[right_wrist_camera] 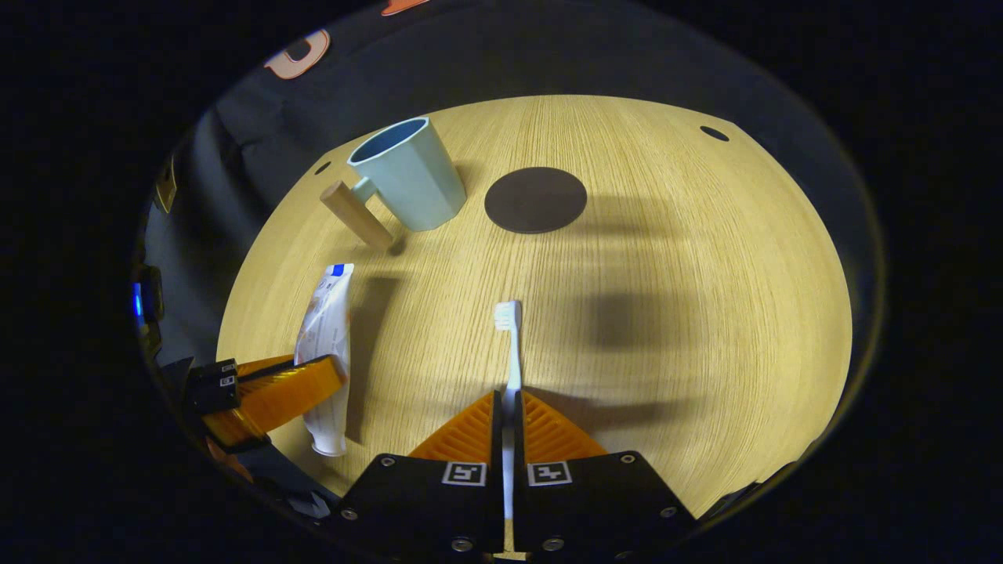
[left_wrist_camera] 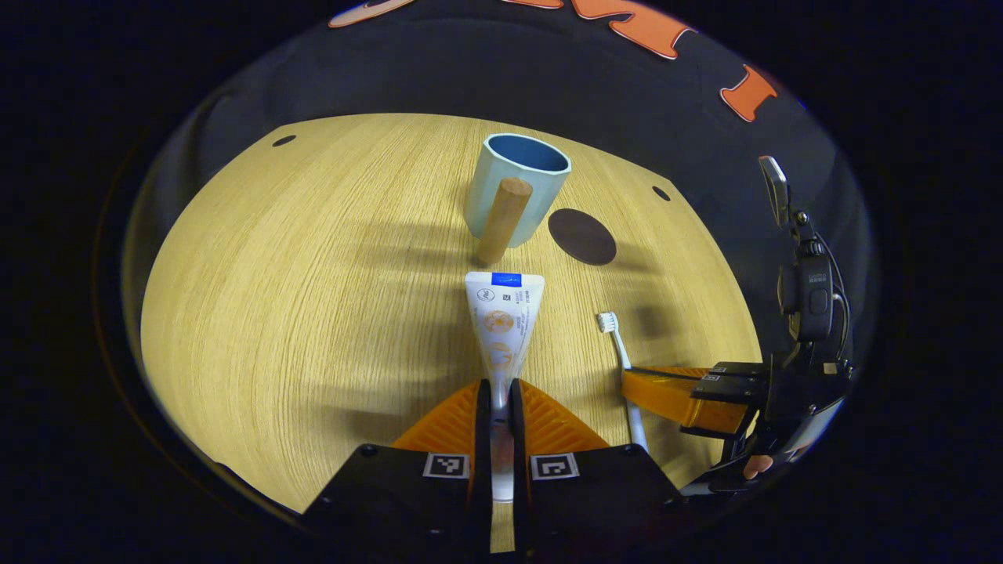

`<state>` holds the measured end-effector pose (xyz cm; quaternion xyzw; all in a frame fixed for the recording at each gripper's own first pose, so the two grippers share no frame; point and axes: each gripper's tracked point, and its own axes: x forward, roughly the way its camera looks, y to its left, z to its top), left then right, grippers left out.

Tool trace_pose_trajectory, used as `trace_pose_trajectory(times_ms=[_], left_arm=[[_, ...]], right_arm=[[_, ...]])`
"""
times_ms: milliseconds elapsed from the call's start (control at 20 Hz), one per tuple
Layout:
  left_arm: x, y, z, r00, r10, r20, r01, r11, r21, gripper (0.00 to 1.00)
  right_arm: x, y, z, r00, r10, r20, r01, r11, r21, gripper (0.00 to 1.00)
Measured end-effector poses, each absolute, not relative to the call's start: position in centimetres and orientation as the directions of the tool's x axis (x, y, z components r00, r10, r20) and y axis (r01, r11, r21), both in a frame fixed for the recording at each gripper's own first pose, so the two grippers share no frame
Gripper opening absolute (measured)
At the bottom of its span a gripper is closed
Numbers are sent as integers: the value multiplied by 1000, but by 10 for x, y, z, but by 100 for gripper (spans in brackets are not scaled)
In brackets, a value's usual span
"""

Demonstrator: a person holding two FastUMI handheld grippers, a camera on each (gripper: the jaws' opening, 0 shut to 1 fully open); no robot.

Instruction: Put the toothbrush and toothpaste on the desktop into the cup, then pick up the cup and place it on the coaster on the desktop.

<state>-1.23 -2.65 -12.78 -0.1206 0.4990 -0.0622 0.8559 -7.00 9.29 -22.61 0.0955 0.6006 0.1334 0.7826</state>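
**A:** What does the room look like?

**B:** A dark booth with a round, pale wooden table under a strong lamp. Toward the table's far edge stands a light blue cup with a wooden peg handle, upright and empty as far as I can tell. A dark round coaster lies flat just beside it, bare.

**A:** And the tools?

**B:** The left gripper has its orange fingers pressed together on the toothpaste near the cap end, so the flat crimped end points toward the cup. The right gripper is clamped the same way on the toothbrush, pinching the handle with the bristles forward. Both seem lifted slightly off the wood, near the table's front edge, though I can't be certain.

**A:** Why hold them by the tail?

**B:** My guess: the long free end can then be tipped into the cup's mouth first.
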Motion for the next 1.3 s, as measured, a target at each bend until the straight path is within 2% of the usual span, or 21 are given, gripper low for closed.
trace_pose_trajectory(times_ms=[450, 600, 900, 1300], left_arm=[[5, -16, -109, 613, -181, -769, 20, 977, -214, 14], [16, -6, -98, 688, -133, -714, 15, 985, -169, 15], [33, 8, -78, 795, -105, -597, 25, 990, -142, 14], [74, 15, -51, 864, -68, -498, 9, 993, -121, 14]], right_arm=[[-51, 94, -208, 376, 374, -848, -110, 926, 360, 5], [-45, 97, -210, 458, 383, -802, -132, 922, 365, 5], [-26, 93, -187, 565, 412, -715, -152, 903, 401, 5], [-6, 87, -157, 650, 443, -618, -180, 879, 442, 5]])
